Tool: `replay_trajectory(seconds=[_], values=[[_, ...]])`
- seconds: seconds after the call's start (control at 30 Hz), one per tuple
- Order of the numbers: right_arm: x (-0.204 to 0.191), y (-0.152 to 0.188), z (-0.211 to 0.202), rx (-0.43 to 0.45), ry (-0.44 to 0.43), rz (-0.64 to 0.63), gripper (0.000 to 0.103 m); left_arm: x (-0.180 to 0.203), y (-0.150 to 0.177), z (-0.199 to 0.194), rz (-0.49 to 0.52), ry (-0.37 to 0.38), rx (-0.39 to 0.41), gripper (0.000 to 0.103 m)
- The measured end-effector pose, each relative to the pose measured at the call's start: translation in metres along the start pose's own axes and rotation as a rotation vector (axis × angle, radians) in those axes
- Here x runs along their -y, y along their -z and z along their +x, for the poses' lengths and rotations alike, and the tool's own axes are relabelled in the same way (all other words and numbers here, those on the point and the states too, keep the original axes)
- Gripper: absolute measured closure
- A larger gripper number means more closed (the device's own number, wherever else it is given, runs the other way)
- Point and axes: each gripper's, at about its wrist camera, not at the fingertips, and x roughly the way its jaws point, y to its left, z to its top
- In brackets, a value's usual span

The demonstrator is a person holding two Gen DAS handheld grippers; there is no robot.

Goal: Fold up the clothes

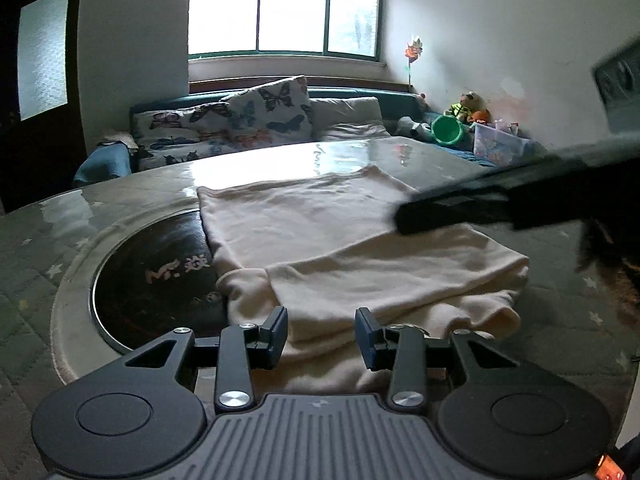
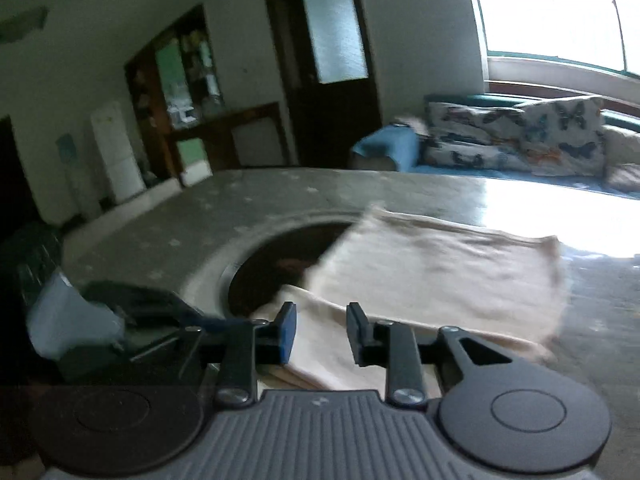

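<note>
Lying partly folded on the table (image 1: 120, 192), the cream garment (image 1: 340, 248) spreads just ahead of the left gripper (image 1: 322, 334), whose fingers stand apart and hold nothing. The right gripper (image 2: 321, 334) is likewise parted and empty, cloth showing between its fingers. The folding looks midway; next, I judge, a near edge needs pinching and carrying across.

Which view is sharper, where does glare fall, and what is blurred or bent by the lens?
Left wrist view: mostly sharp; window glare whitens the table behind the cream garment; the right gripper crossing is smeared; fisheye bows the walls. Right wrist view: motion blur throughout, softening the garment; the window is blown out, with glare on the table.
</note>
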Motion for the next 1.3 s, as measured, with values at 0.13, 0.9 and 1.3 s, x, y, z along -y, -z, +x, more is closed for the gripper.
replay_trajectory(seconds=[0.13,0.9,1.3], values=[[0.043,0.013,-0.010,-0.061,0.138,0.036,0.076,-0.001,-0.007,0.003,0.004,0.007,0.015,0.063],[0.139,0.011,0.042,-0.132,0.323,0.080,0.066,0.016,-0.019,0.061,0.067,0.017,-0.102,0.064],[0.093,0.020,0.030,-0.090,0.141,-0.082,0.072,0.020,-0.022,0.064,0.091,0.030,-0.098,0.065]])
